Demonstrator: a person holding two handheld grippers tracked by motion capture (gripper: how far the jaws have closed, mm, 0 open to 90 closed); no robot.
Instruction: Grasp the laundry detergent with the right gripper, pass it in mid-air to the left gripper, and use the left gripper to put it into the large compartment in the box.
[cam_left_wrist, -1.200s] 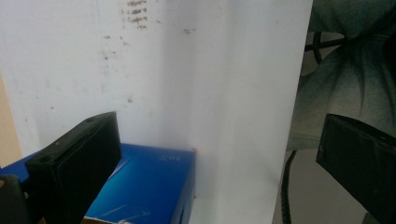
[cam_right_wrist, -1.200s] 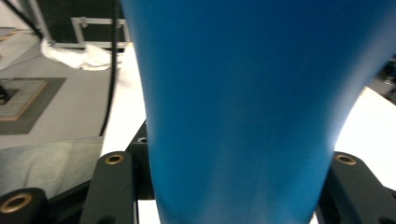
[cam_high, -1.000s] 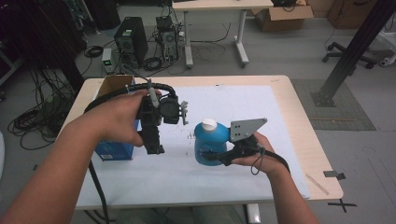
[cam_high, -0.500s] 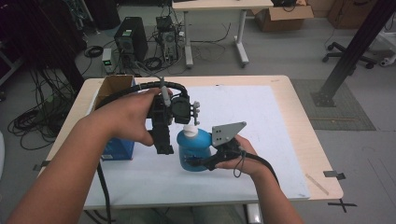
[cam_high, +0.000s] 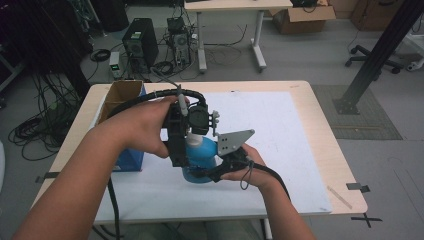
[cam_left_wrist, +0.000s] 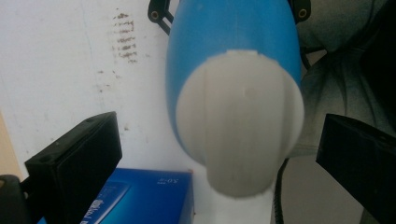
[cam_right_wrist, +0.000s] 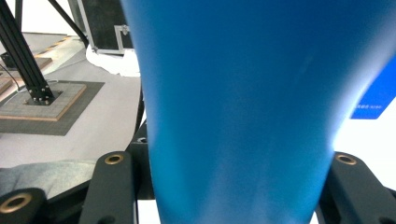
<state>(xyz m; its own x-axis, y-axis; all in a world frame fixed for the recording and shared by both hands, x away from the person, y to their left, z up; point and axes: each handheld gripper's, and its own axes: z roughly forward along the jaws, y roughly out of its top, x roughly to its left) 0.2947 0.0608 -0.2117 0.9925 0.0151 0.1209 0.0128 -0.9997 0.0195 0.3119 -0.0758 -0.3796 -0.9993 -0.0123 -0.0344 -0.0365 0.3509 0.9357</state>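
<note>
While the right gripper (cam_high: 212, 172) clamps the body of the blue bottle (cam_high: 200, 157) at centre frame over the white sheet (cam_high: 280, 145), the left gripper (cam_high: 182, 150) stands above with jaws spread wide either side of the white cap (cam_left_wrist: 240, 126), not touching. Blue box (cam_high: 127, 161) lies at left.

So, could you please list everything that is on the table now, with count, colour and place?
Bottle: one, blue, near the front middle of the sheet, between the right gripper's jaws.
Cap: one, white, on the bottle's top, between the left gripper's open jaws.
Box: one, blue, left of the bottle.
Cardboard box: one, brown, open, back left corner.
Sheet: one, white, covering most of the table.
Table: one, light wood.
Left gripper: one, black, above the cap.
Right gripper: one, black, at the bottle's body.
</note>
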